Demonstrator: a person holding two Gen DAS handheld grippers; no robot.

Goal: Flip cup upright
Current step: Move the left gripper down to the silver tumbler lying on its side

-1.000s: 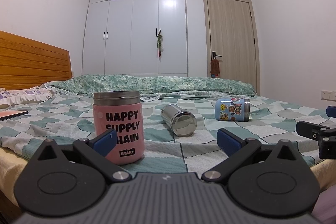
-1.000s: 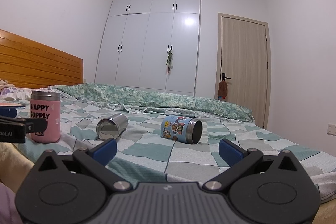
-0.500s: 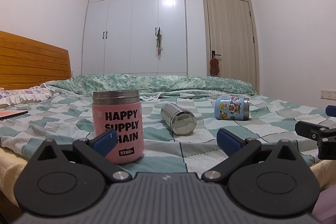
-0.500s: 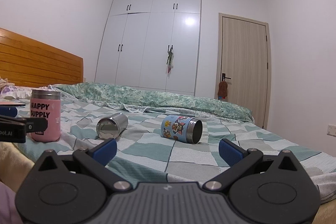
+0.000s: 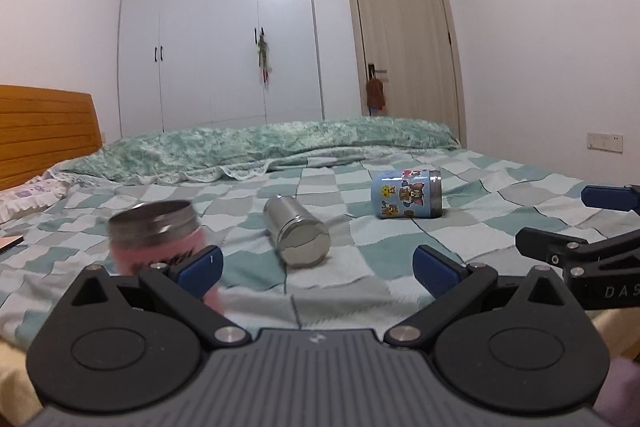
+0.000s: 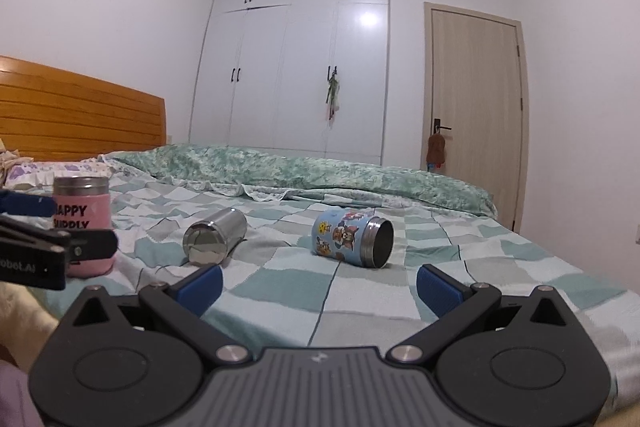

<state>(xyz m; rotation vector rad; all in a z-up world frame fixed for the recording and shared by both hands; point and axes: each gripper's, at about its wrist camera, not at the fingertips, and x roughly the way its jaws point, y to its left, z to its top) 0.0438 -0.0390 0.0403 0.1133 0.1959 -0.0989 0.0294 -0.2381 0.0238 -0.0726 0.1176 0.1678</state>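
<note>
Three cups are on the checked bedspread. A pink cup [image 5: 154, 243] [image 6: 83, 223] with black lettering stands upright at the left. A plain steel cup [image 5: 296, 233] [image 6: 215, 235] lies on its side in the middle. A blue cartoon cup [image 5: 406, 193] [image 6: 352, 238] lies on its side at the right, mouth facing right. My left gripper [image 5: 316, 269] is open and empty, just short of the steel cup. My right gripper [image 6: 319, 285] is open and empty, short of the blue cup. Each gripper shows at the edge of the other's view.
A folded green quilt [image 5: 260, 151] lies across the far side of the bed. A wooden headboard [image 6: 80, 119] is at the left. White wardrobes [image 6: 296, 67] and a door [image 6: 476, 115] stand behind. The bed's near edge is right below the grippers.
The left gripper has risen and tilted, so the cups sit lower in its view and the pink cup looks blurred. The right gripper has barely moved. The cups have not moved.
</note>
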